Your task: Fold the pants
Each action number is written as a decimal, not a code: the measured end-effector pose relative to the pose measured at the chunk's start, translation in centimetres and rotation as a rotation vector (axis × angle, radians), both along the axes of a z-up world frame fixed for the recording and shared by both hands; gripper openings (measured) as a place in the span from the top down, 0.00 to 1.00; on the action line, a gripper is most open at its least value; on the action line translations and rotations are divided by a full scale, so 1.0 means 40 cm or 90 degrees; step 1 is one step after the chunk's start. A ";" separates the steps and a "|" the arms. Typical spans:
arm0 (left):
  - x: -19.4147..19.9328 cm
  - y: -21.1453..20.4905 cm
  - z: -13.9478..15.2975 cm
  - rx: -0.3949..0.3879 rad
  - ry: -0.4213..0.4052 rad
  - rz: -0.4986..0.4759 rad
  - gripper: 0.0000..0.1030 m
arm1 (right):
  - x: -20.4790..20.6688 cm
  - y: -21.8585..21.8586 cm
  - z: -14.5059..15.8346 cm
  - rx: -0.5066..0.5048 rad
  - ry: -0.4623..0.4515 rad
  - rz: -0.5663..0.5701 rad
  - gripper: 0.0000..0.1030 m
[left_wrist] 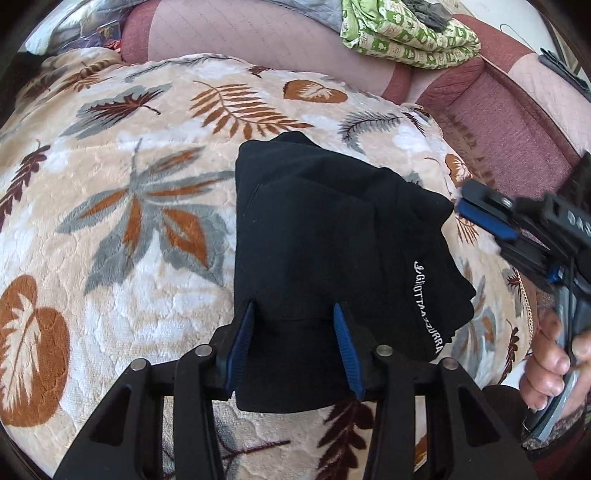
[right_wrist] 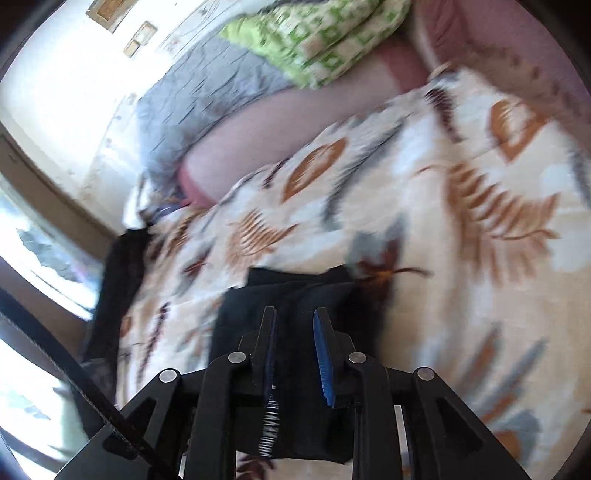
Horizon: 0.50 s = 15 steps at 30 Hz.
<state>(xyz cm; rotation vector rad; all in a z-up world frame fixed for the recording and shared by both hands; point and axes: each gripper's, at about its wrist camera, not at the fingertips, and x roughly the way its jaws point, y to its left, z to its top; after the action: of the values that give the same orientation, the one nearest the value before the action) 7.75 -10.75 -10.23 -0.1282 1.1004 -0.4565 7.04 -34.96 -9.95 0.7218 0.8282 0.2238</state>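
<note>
leaf-print blanket (left_wrist: 110,229), green patterned quilt (left_wrist: 406,37), pink sofa (left_wrist: 498,110)

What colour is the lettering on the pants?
White, running along the black pants; clearest in the left wrist view.

Bright daylight, fisheye-warped edges, left view sharp, right view motion-blurred

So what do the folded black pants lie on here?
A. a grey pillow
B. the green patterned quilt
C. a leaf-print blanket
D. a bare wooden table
C: the black pants rest folded on the cream leaf-print blanket; the green quilt sits apart on the sofa behind.
</note>
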 end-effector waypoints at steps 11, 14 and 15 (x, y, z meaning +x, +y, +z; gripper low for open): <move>0.005 0.024 -0.026 -0.038 0.029 0.028 0.40 | 0.144 0.014 -0.126 0.003 0.115 -0.015 0.94; -0.020 0.062 0.015 -0.076 0.020 0.041 0.40 | 0.121 0.051 -0.022 -0.070 0.060 -0.010 0.75; -0.034 0.072 0.030 -0.079 0.003 0.046 0.40 | 0.116 0.062 0.004 -0.076 0.044 0.006 0.71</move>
<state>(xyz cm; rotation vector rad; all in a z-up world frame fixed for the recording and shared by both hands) 6.38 -7.87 -9.02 -0.2772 1.0678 -0.4606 11.70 -32.48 -9.79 0.6162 0.9023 0.1565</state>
